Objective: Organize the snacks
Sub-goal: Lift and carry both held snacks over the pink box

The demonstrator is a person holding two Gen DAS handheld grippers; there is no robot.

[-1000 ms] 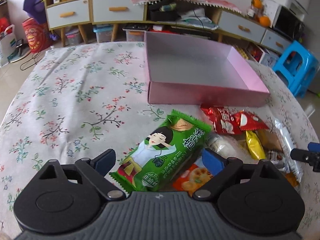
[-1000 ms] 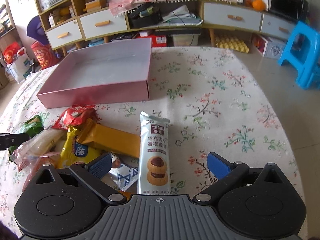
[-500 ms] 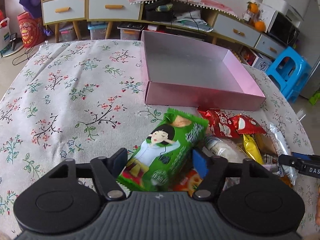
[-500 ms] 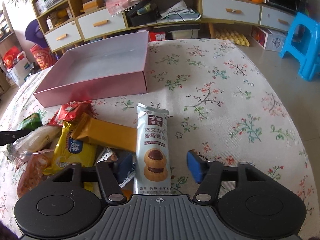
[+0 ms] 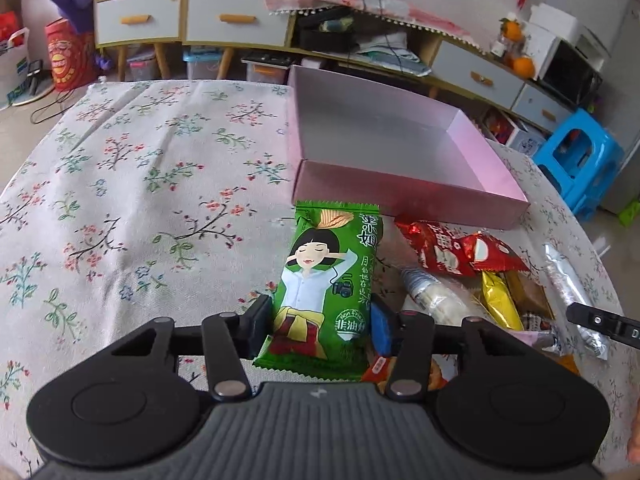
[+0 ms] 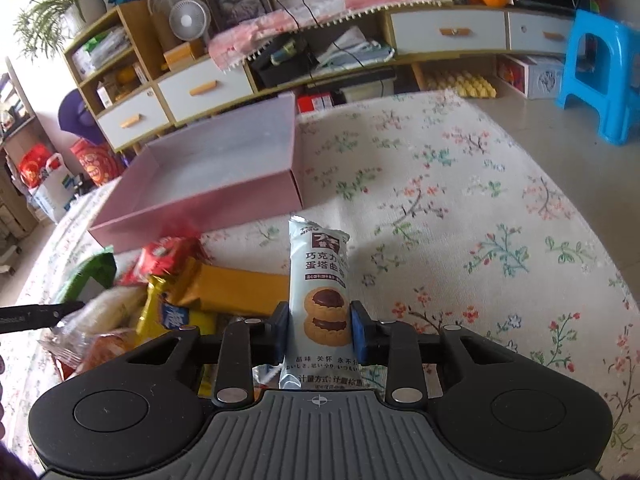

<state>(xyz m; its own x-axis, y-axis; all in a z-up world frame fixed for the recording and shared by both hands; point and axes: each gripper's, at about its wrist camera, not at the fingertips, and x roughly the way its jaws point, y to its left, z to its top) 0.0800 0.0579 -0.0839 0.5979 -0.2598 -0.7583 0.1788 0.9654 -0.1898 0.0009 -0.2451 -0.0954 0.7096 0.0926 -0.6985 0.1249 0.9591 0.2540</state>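
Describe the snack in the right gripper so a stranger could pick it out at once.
Start at the pink box on the floral tablecloth; a heap of snacks lies just in front of it. At the heap's right edge, the right gripper has just closed on the pale blue packet. It alone is long, slim and pale, printed with two chocolate-filled cookies.

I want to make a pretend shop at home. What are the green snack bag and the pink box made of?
The green snack bag looks like thin, shiny plastic film: it has crimped zigzag ends and printed pictures. The pink box seems to be stiff cardboard with a smooth, slightly glossy pink skin: its walls are straight and folded, and the front one reflects the red packets.
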